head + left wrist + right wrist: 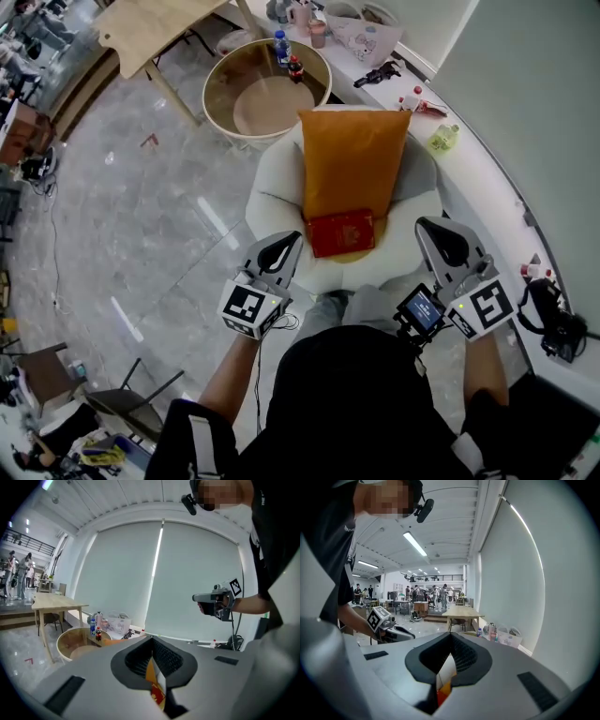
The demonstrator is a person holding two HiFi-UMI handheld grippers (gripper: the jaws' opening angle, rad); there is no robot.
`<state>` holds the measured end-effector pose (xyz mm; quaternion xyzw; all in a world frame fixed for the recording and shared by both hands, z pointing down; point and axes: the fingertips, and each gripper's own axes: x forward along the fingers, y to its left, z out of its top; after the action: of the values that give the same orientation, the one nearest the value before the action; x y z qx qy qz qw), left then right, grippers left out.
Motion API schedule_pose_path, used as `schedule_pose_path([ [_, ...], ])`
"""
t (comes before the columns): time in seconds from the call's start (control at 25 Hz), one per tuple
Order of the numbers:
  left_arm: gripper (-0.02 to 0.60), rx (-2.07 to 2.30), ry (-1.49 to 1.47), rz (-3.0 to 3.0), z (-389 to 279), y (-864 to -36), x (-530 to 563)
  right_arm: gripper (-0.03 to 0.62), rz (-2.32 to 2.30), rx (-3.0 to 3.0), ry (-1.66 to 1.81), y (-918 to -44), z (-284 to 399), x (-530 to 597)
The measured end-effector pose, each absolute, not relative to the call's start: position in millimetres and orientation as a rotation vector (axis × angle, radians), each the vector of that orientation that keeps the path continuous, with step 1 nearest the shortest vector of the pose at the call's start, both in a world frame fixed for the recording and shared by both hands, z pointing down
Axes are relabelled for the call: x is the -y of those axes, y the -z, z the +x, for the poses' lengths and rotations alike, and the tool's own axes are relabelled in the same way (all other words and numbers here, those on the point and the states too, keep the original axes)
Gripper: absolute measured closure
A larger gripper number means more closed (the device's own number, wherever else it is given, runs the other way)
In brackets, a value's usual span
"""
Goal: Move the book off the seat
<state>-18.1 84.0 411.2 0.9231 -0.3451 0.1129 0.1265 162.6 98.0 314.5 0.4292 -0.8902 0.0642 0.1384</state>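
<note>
Plainly, with the left gripper (289,240) and right gripper (429,228) both pressed shut and empty at nine and three o'clock of the book (341,232), which lies on the seat (272,202) at six o'clock of the cushion (353,159), closed jaws may only shove it askew.

One red hardcover book (341,232), one orange rectangular fabric cushion (352,150), one white rounded upholstered seat (272,192), one round wood-rimmed side table (228,80), two plastic bottles (280,47) on it, one pale wooden table (150,33), and two grey handheld grippers: left gripper (289,240), right gripper (427,227).
</note>
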Motion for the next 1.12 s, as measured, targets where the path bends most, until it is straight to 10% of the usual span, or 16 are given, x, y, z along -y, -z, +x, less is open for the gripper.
schedule_pose_path([
  [0.52,0.572,0.692,-0.84,2.559,36.2,-612.9,-21.7,0.583,1.141,2.587,-0.463,-442.8,218.1,-36.3],
  [1.12,0.258,0.314,-1.286,2.26,54.3,-945.9,-7.5,0.583,1.098,2.545,-0.814,-681.4,239.2,-48.3],
])
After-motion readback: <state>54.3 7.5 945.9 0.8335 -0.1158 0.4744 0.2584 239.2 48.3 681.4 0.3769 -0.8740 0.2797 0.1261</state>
